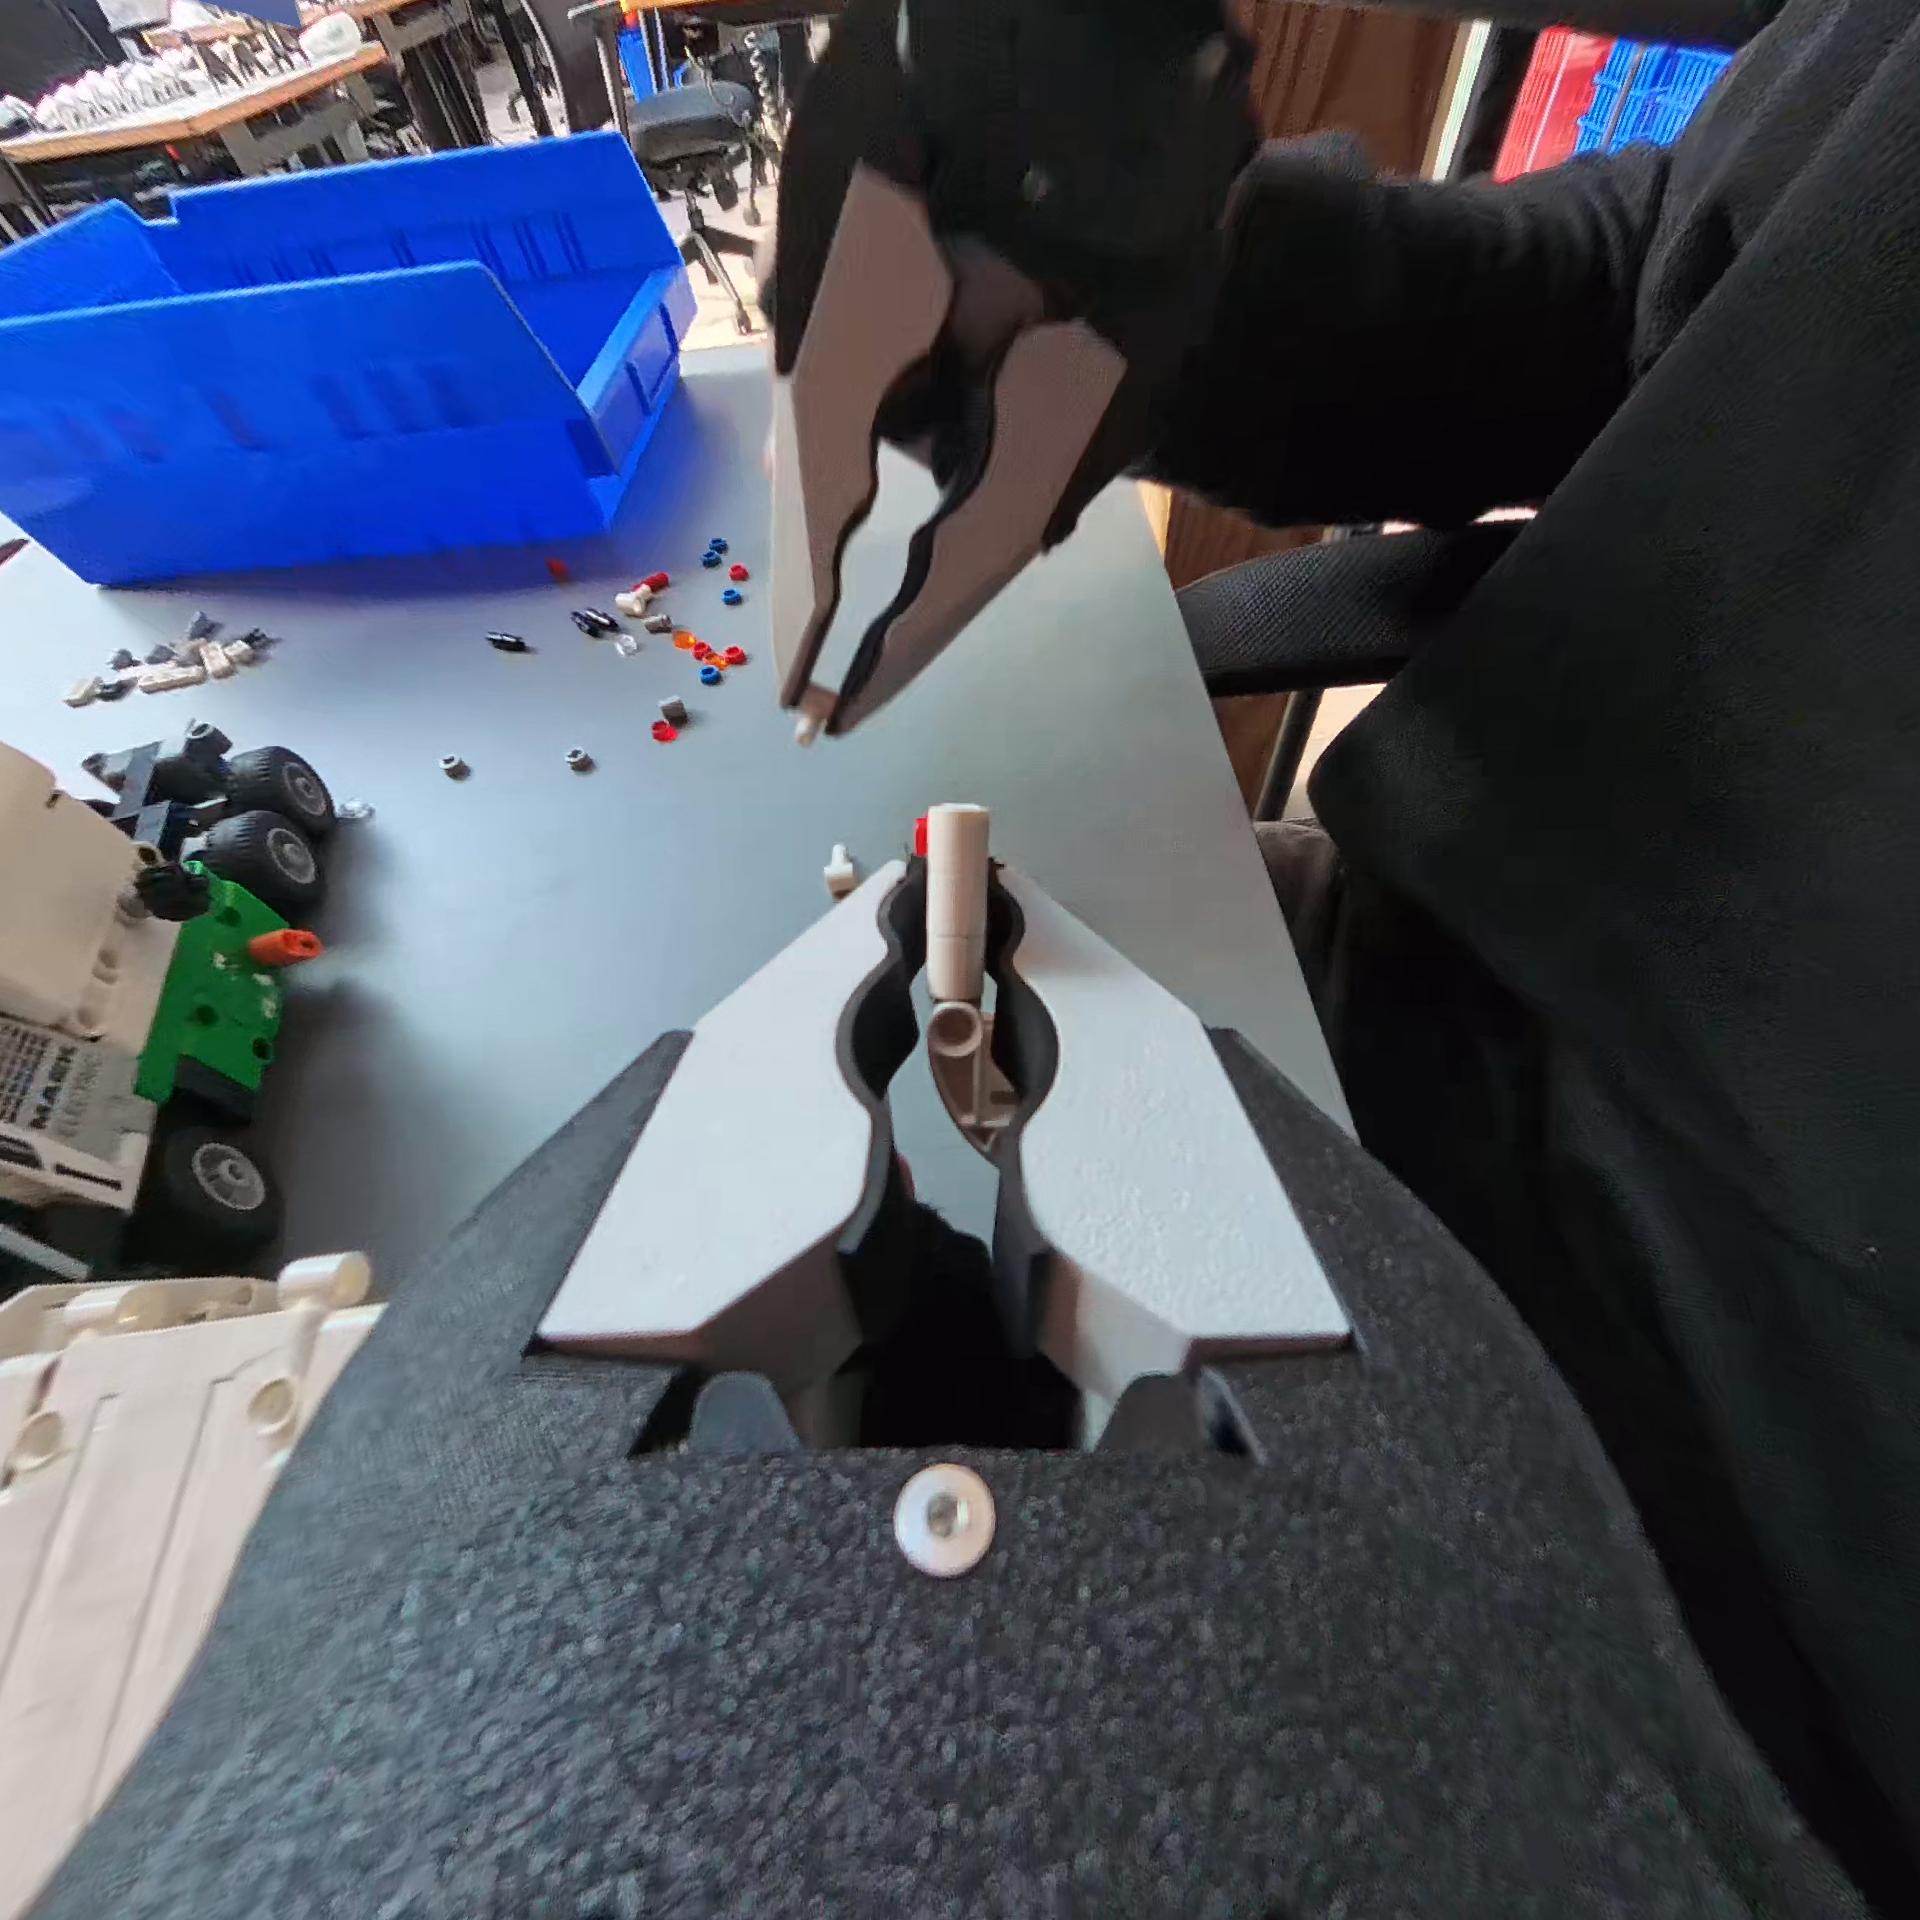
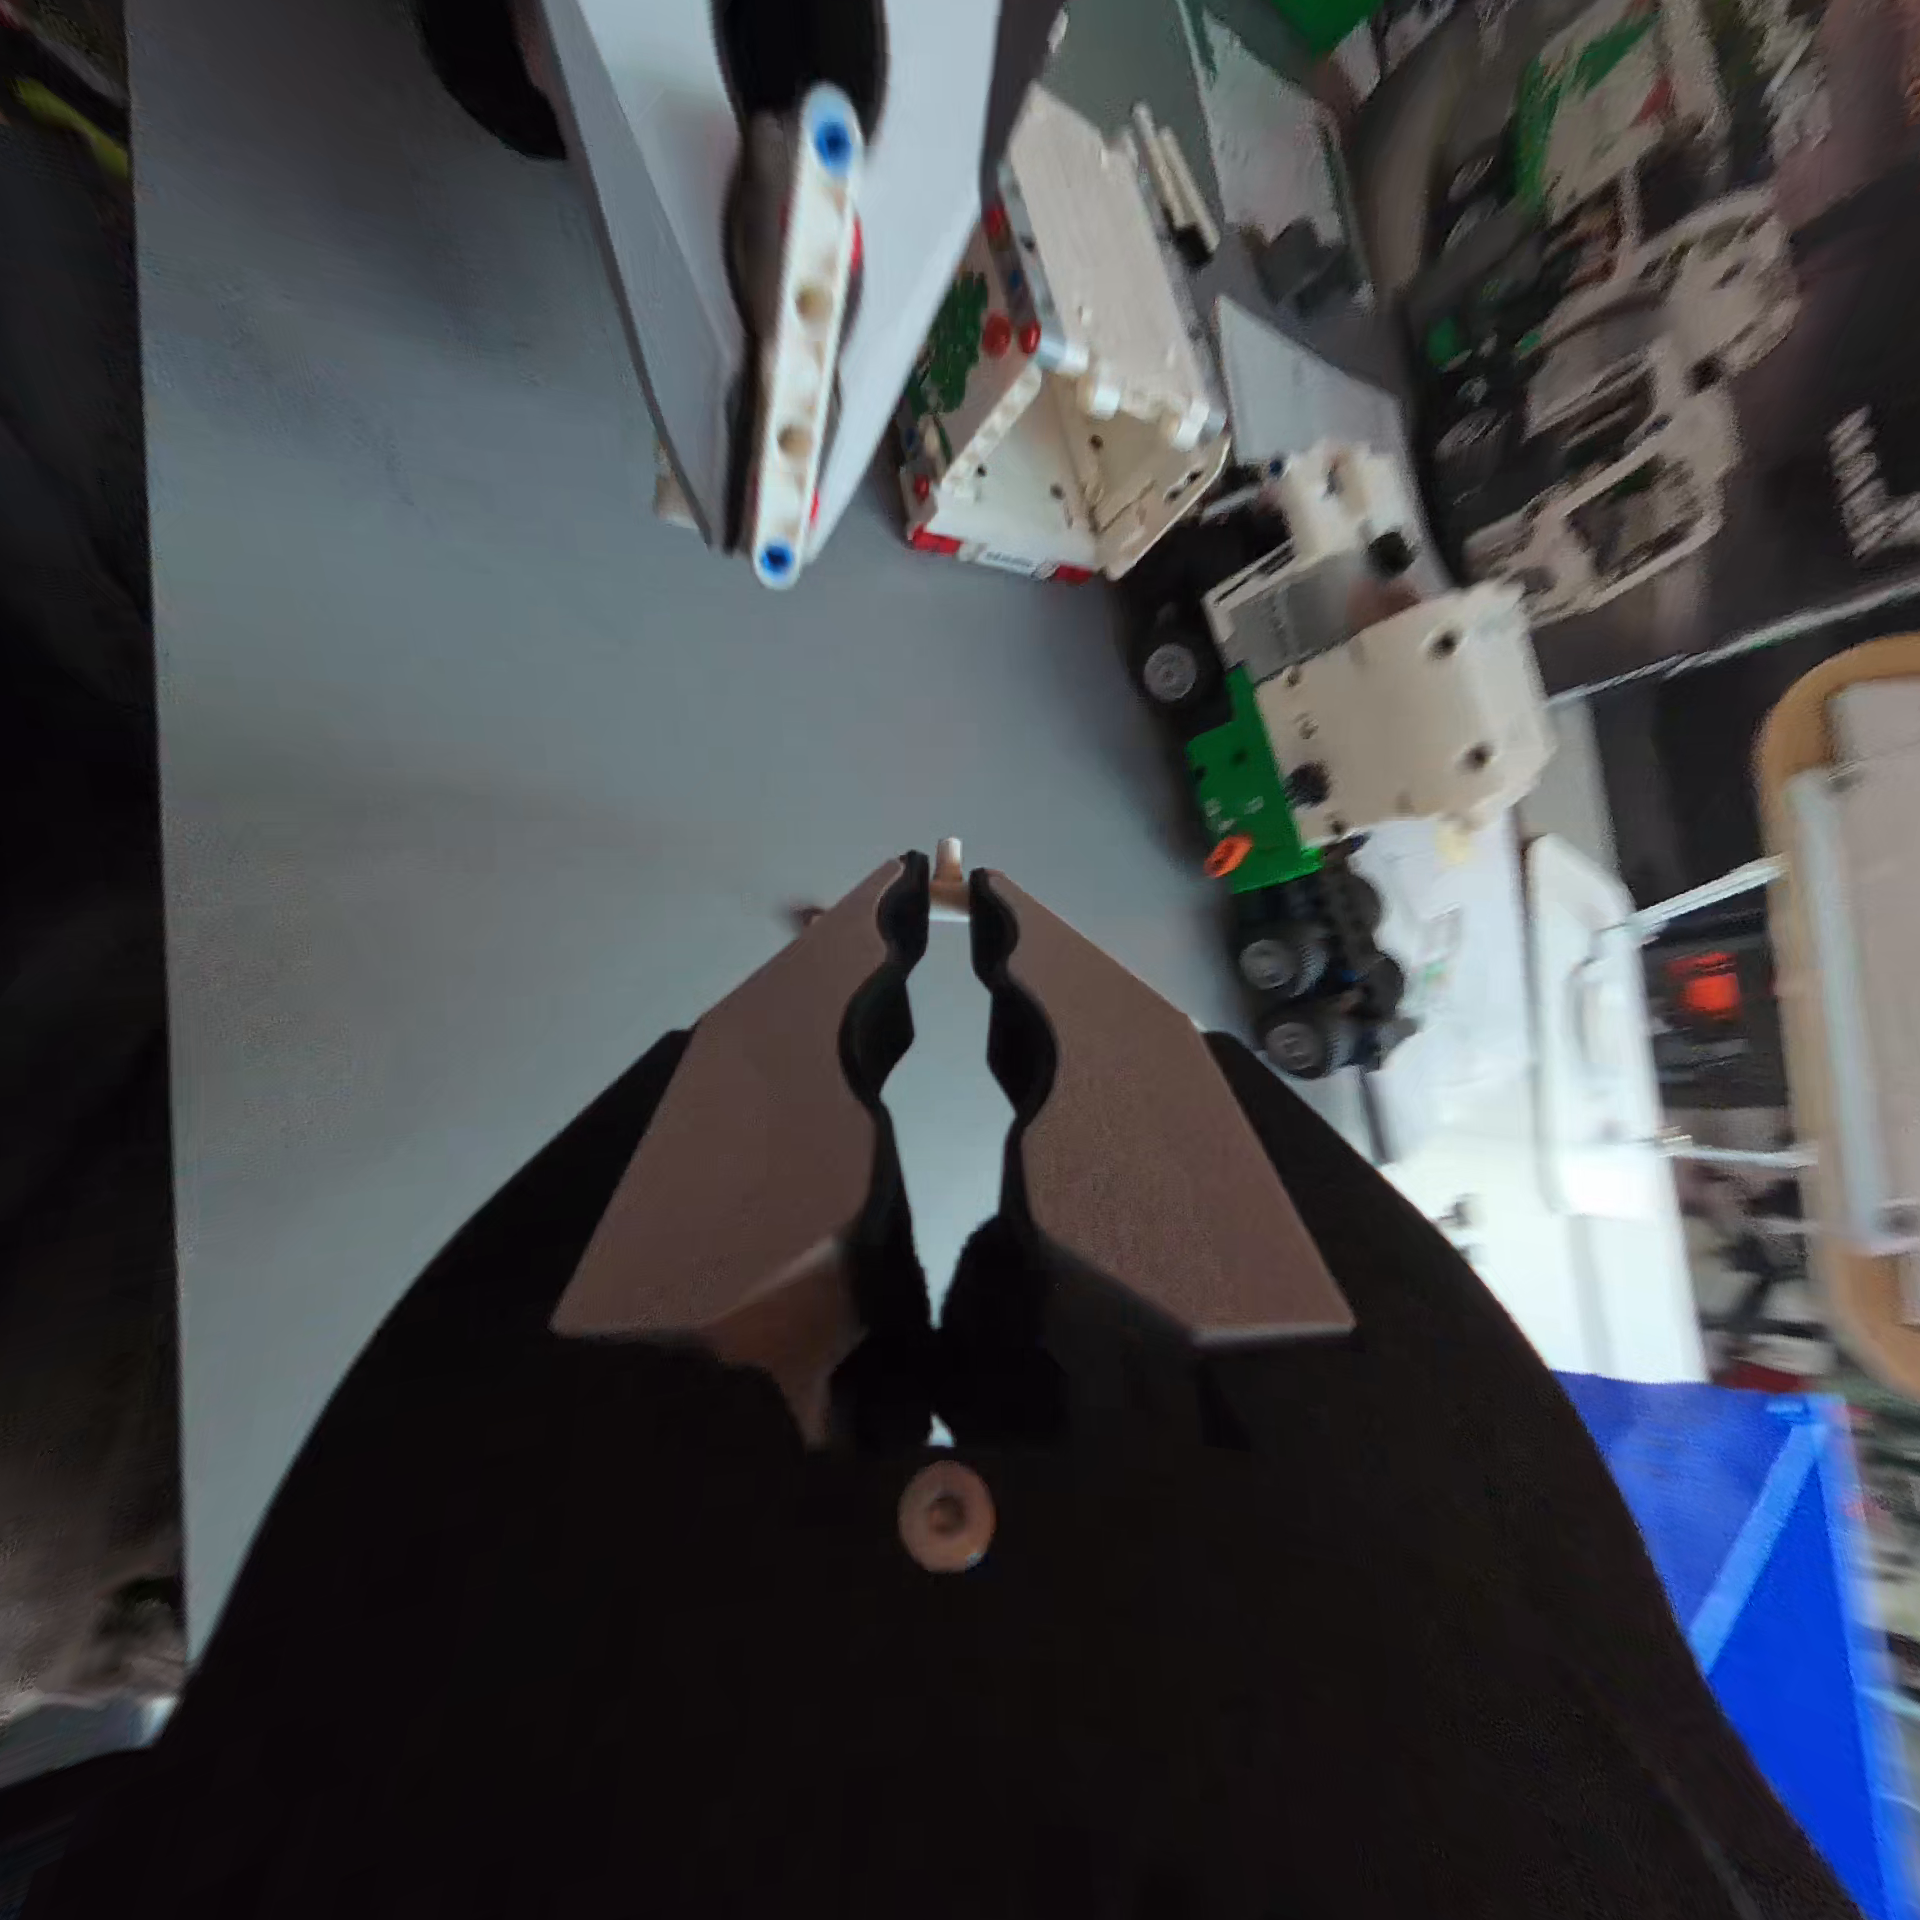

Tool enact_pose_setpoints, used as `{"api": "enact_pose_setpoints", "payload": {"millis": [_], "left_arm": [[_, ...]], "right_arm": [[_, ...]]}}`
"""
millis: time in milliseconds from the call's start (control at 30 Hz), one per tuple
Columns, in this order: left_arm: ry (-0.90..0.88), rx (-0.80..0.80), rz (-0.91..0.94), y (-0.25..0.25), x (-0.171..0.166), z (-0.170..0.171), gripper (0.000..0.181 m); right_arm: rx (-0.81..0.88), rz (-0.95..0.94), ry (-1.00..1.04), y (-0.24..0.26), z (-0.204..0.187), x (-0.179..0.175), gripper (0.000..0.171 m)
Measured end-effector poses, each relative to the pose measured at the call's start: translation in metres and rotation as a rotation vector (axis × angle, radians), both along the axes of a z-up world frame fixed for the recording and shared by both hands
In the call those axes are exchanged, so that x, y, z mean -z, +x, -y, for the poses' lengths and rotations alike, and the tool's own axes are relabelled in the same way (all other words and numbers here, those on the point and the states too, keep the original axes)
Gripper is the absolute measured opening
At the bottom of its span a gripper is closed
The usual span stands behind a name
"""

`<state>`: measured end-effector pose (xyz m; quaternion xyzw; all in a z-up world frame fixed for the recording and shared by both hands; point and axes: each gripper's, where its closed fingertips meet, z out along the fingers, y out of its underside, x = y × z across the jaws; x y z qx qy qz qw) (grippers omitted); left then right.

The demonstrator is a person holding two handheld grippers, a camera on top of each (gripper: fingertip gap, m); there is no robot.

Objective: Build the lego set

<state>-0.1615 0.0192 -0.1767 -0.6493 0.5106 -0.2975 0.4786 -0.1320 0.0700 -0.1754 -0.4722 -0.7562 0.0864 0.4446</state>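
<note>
At the far left of the left wrist view, white panels [image 1: 156,1382] lie at the worktop's [image 1: 540,935] near edge, and behind them stands a partly built truck [image 1: 197,935] with a white cab, green middle and black wheels. Farther back sits a blue bin [image 1: 343,353], with loose small pieces [image 1: 686,644] in red, blue, black and grey scattered in front of it. In the middle, the left gripper [image 1: 956,883] has its fingers nearly together, clamped on a white beam [image 1: 956,894] that stands up between the tips; the right wrist view shows this beam [image 2: 805,343] as a long strip with holes and blue pins at both ends. Above and slightly right, the right gripper [image 1: 816,717] hangs over the worktop, its fingers narrow and pinching a small white peg [image 1: 808,727] at the very tips. In its own view the right gripper [image 2: 948,883] shows the peg [image 2: 948,857] poking out beyond the tips, apart from the beam. A dark sleeve [image 1: 1558,416] fills the right side.
</note>
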Motion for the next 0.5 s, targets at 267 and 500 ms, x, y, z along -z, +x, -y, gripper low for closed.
{"api": "enact_pose_setpoints", "payload": {"millis": [267,500], "left_arm": [[0.292,-0.165,-0.124,0.000,0.004,-0.023,0.005],[0.530,-0.233,-0.264,-0.005,0.009,-0.024,0.005]], "right_arm": [[-0.017,0.137,0.066,-0.030,0.047,-0.040,0.006],[-0.034,0.272,0.223,-0.036,0.048,-0.017,0.006]]}}
